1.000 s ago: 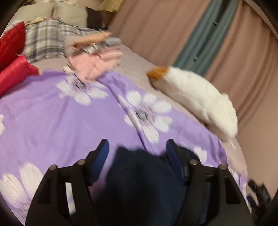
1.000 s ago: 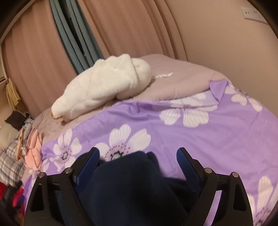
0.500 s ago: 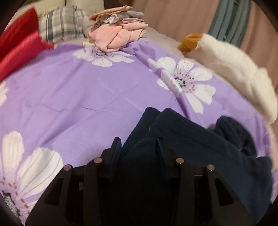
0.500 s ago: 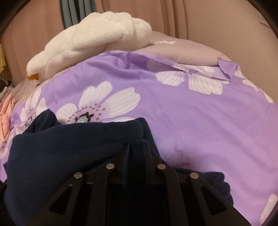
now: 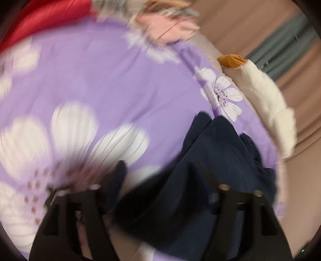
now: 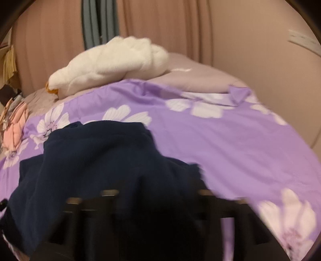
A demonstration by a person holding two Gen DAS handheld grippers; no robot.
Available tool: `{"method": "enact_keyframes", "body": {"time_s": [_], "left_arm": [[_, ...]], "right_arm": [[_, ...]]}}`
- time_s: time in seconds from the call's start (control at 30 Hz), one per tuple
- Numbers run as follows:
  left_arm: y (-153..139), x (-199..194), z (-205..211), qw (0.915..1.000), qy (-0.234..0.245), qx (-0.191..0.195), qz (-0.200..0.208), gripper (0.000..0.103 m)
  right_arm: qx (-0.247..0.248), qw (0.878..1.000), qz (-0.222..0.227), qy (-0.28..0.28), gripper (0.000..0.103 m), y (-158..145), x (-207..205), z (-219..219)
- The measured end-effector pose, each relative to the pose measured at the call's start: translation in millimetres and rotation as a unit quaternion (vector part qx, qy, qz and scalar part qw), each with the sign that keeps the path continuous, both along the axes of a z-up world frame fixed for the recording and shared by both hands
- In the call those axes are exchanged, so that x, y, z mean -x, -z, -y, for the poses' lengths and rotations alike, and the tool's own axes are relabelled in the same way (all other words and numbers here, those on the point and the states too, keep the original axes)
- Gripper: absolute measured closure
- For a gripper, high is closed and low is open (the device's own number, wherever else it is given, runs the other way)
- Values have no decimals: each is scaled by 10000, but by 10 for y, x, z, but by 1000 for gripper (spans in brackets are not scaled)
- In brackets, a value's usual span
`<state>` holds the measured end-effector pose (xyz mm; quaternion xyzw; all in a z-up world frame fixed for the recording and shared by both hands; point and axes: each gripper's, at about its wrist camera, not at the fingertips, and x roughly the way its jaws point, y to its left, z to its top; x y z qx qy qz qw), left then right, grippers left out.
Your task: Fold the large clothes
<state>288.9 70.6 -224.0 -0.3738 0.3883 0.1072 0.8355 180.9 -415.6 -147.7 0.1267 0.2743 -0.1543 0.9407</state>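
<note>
A dark navy fleece garment [image 5: 216, 160] lies bunched on the purple flowered bedsheet [image 5: 100, 80]. In the left wrist view my left gripper [image 5: 162, 174] has its fingers spread wide, and the navy cloth lies over the right finger; the view is blurred. In the right wrist view the same garment [image 6: 96, 160] covers my right gripper [image 6: 158, 192]. Its fingers are hidden under the dark cloth and blurred, so their state does not show.
A white plush goose [image 6: 112, 62] lies at the bed's far edge, also in the left wrist view [image 5: 266, 100]. A pile of pink clothes [image 5: 166, 26] and red pillows [image 5: 40, 16] sit at the far side. Curtains [image 6: 160, 26] and a wall stand behind.
My left gripper has opened from its pinch on the navy garment and swung left. My right gripper has lifted and pulled back, and the garment now drapes over it.
</note>
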Motion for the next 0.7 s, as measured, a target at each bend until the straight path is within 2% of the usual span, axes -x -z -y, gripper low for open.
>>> {"method": "enact_keyframes", "body": {"time_s": [0.03, 0.1, 0.13, 0.23, 0.3, 0.37, 0.43, 0.5, 0.57, 0.63, 0.7], "left_arm": [[82, 137, -117, 9993, -45, 381, -33, 23], [171, 311, -192, 9974, 57, 714, 39, 22], [183, 368, -184, 9966, 173, 796, 118, 22], [145, 547, -37, 9954, 484, 765, 307, 16], [138, 592, 113, 9932, 776, 792, 365, 10], [158, 614, 220, 9924, 969, 685, 321, 8], [160, 586, 298, 9932, 975, 511, 380, 5], [179, 515, 336, 9912, 1018, 702, 463, 4], [236, 337, 355, 9855, 1176, 1129, 471, 4], [246, 181, 391, 9856, 1195, 1112, 450, 4], [246, 22, 454, 9868, 1231, 999, 327, 5]], "right_arm": [[-187, 9997, 104, 80, 12, -3, 132, 69], [-711, 9966, 143, 397, 12, 67, 391, 251], [-892, 9948, 121, 467, 12, 104, 439, 298], [-1968, 9791, -232, 455, 12, 428, 557, 477], [-2304, 9710, -420, 474, 12, 599, 569, 492], [-2434, 9675, -435, 530, 12, 736, 591, 448], [-2145, 9745, -408, 526, 11, 713, 567, 329], [-2147, 9750, -446, 346, 10, 701, 490, 253], [-2457, 9687, -338, 54, 10, 705, 376, 186], [-2808, 9594, -242, -79, 10, 727, 281, 147], [-2917, 9563, -182, -78, 10, 737, 139, 91]]}}
